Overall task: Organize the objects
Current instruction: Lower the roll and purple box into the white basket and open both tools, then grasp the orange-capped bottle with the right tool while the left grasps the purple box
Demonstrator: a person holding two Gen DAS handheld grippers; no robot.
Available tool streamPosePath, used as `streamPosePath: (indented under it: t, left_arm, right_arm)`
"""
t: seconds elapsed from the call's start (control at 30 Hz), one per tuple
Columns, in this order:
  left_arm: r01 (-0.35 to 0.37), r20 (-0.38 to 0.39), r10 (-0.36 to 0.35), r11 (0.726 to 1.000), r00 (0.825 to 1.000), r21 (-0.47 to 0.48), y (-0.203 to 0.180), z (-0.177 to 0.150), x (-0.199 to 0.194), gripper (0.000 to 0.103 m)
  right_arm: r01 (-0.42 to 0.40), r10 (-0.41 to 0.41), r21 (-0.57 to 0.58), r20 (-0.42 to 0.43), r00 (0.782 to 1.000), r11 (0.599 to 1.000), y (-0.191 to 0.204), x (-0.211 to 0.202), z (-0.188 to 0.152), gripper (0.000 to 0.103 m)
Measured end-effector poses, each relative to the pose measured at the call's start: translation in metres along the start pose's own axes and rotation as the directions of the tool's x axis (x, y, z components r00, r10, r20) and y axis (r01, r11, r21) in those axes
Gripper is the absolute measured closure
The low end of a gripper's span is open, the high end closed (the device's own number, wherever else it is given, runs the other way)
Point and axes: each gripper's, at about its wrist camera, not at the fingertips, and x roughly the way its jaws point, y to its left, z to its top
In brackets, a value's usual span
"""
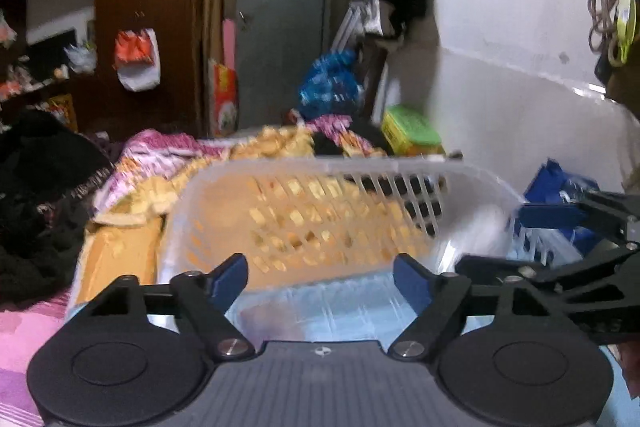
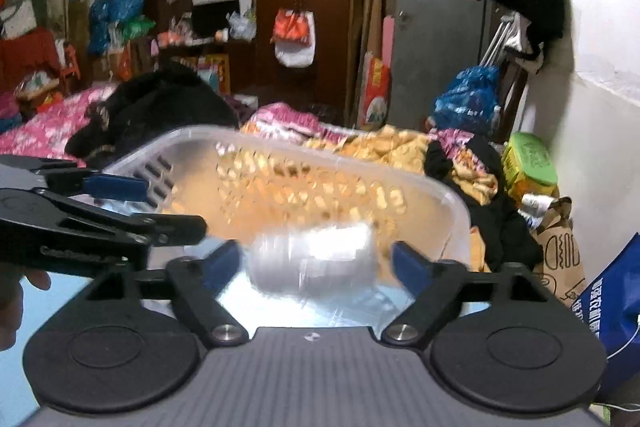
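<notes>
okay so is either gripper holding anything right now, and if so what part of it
Neither. The left gripper and right gripper are both open over the clear plastic basket. A blurred clear item sits between the right gripper's fingers, ungripped.

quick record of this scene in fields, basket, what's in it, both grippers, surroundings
basket: translucent slotted plastic basket on a bed
contents: blurred clear plastic item, identity unclear
left gripper: open, at the basket's near rim, holding nothing
right gripper: open, the blurred item between its fingers, contact unclear
behind basket: yellow patterned bedding, black clothing
right of basket: blue bag, green box
</notes>
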Motion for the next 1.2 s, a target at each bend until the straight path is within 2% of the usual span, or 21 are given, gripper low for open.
streamPosePath:
  t: [0.1,0.2,0.33,0.4,0.47,0.57,0.7,0.87,0.97,1.07,1.2]
  left_arm:
    - [0.018,0.077,-0.018,1.000,0.997,-0.010,0.003,-0.005,-0.028,0.015]
    - [0.037,0.142,-0.042,0.999,0.989,0.037,0.002,-0.029,-0.067,0.010]
    - [0.047,0.132,-0.060,0.994,0.989,0.100,0.010,-0.087,-0.105,0.009]
    - [0.054,0.123,-0.066,0.994,0.990,0.095,0.019,-0.118,-0.116,0.009]
    - [0.052,0.117,-0.059,0.997,0.991,0.056,0.029,-0.141,-0.122,0.009]
    - [0.078,0.101,-0.081,0.996,0.992,0.033,0.036,-0.164,-0.122,0.006]
    - [0.031,0.069,-0.037,0.996,0.997,0.080,0.032,-0.160,-0.106,0.006]
    - [0.020,0.028,-0.023,0.995,0.999,0.102,0.033,-0.158,-0.091,0.006]
    - [0.022,-0.002,-0.022,0.994,1.000,0.109,0.036,-0.164,-0.085,0.006]
    - [0.032,-0.018,-0.031,0.994,0.999,0.104,0.036,-0.163,-0.080,0.006]
    - [0.023,-0.028,-0.021,0.996,0.999,0.087,0.039,-0.163,-0.077,0.006]
  right_arm:
    - [-0.031,0.030,0.021,0.062,0.998,0.999,-0.005,-0.020,-0.003,0.000]
    - [-0.107,0.099,0.059,0.134,0.986,0.992,-0.011,-0.052,-0.019,0.000]
    - [-0.222,0.192,0.134,0.209,0.959,0.966,-0.021,-0.093,-0.070,0.000]
    - [-0.227,0.195,0.158,0.196,0.961,0.961,-0.026,-0.098,-0.100,0.000]
    - [-0.194,0.171,0.180,0.132,0.976,0.964,-0.028,-0.093,-0.121,0.000]
    - [-0.168,0.161,0.216,0.053,0.986,0.962,-0.032,-0.081,-0.130,0.000]
    - [-0.155,0.145,0.197,0.060,0.988,0.968,-0.032,-0.075,-0.131,0.000]
    - [-0.136,0.133,0.204,0.032,0.991,0.969,-0.033,-0.067,-0.144,0.000]
    - [-0.179,0.175,0.212,0.038,0.984,0.961,-0.034,-0.067,-0.150,0.000]
    - [-0.181,0.175,0.191,0.049,0.983,0.965,-0.029,-0.070,-0.155,0.000]
    - [-0.185,0.181,0.167,0.039,0.983,0.968,-0.023,-0.070,-0.164,0.006]
